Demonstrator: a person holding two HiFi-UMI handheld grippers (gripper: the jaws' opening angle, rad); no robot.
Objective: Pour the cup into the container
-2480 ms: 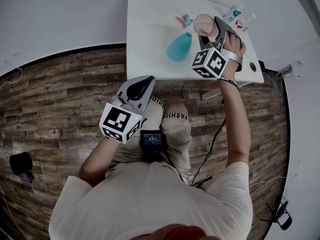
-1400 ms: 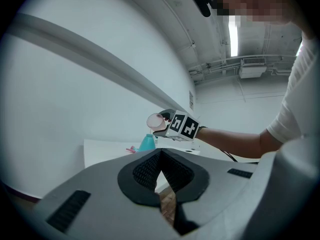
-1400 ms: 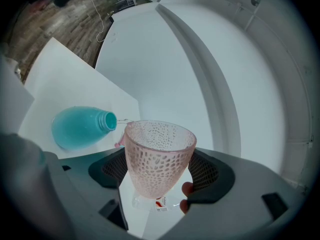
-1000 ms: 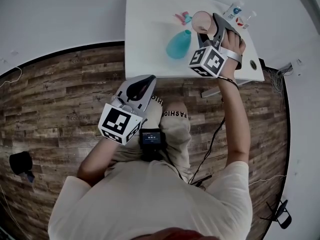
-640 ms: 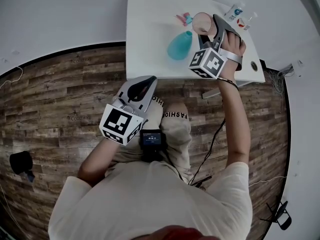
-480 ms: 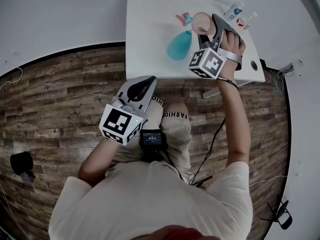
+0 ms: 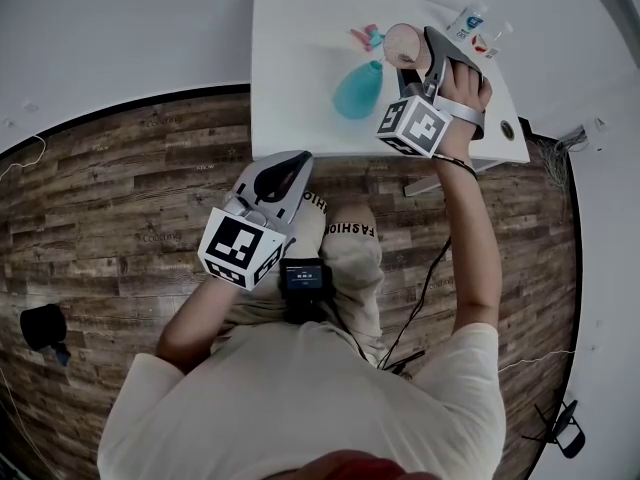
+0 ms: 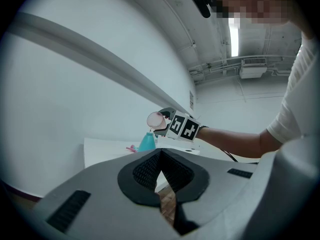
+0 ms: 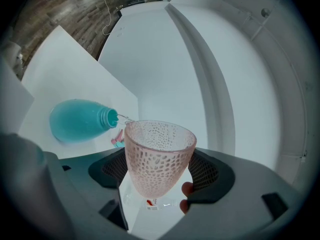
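White table point(image 7: 300, 68) at top of the head view, wood floor point(image 7: 120, 198) below | right gripper point(image 9: 159, 170) pinches a tipped pink cup point(image 9: 157, 154) at upper right, rim just beside the teal container point(image 9: 80, 120) mouth | left gripper point(image 8: 161, 159) at centre left over the floor, jaws pressed together, holding nothing

Shirt: pale T-shirt point(image 7: 300, 398) with short sleeves, below the chest device point(image 7: 302, 278).
Chest device: small black box with a lit screen.
Trousers: pale cloth point(image 7: 350, 258) with dark capital lettering, just right of the chest device.
Left gripper point(image 7: 300, 158): grey shell, black ribbed pads point(image 8: 145, 171), white cube point(image 7: 240, 246) with black square markers, left of the chest device.
Right gripper point(image 7: 412, 53): same grey build and marker cube point(image 7: 414, 126), with a pale strap point(image 7: 465, 113), above and right of the chest device.
Cable point(image 7: 425, 278): thin dark lead, right of the chest device.
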